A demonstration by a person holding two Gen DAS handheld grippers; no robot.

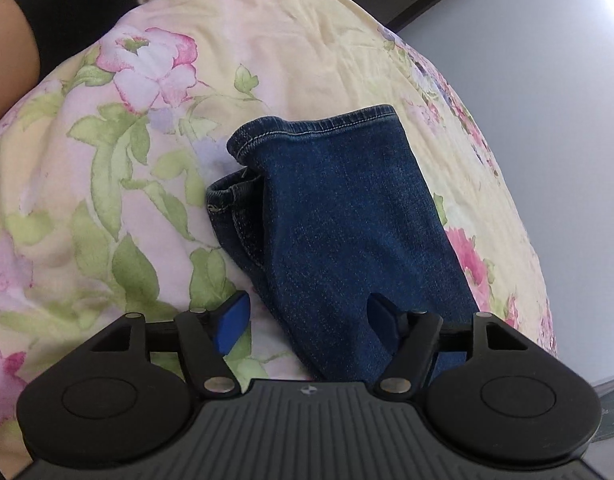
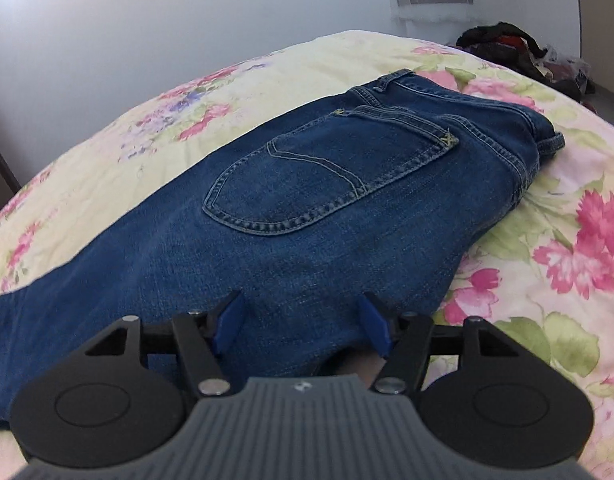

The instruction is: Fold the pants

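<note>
Dark blue denim pants point(image 2: 307, 184), stitched and grainy, spread flat on a soft floral quilt point(image 1: 107, 160) directly ahead of both grippers. Left gripper point(image 1: 307, 316) angled downward over the hemmed legs, blue pads spread, gripping nothing. Right gripper point(image 2: 301, 320) likewise tilted down near the seat pocket point(image 2: 327, 176), released.

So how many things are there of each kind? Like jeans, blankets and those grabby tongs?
Jeans: 1, the blue jeans, with their leg ends in the left wrist view.
Flowery bedspread: 1, the bedspread under the jeans.
Tongs: 2, the left tongs and the right tongs, both open.
Pile of dark clothes: 1, the pile at the far side of the bed.
Total: 5
</note>
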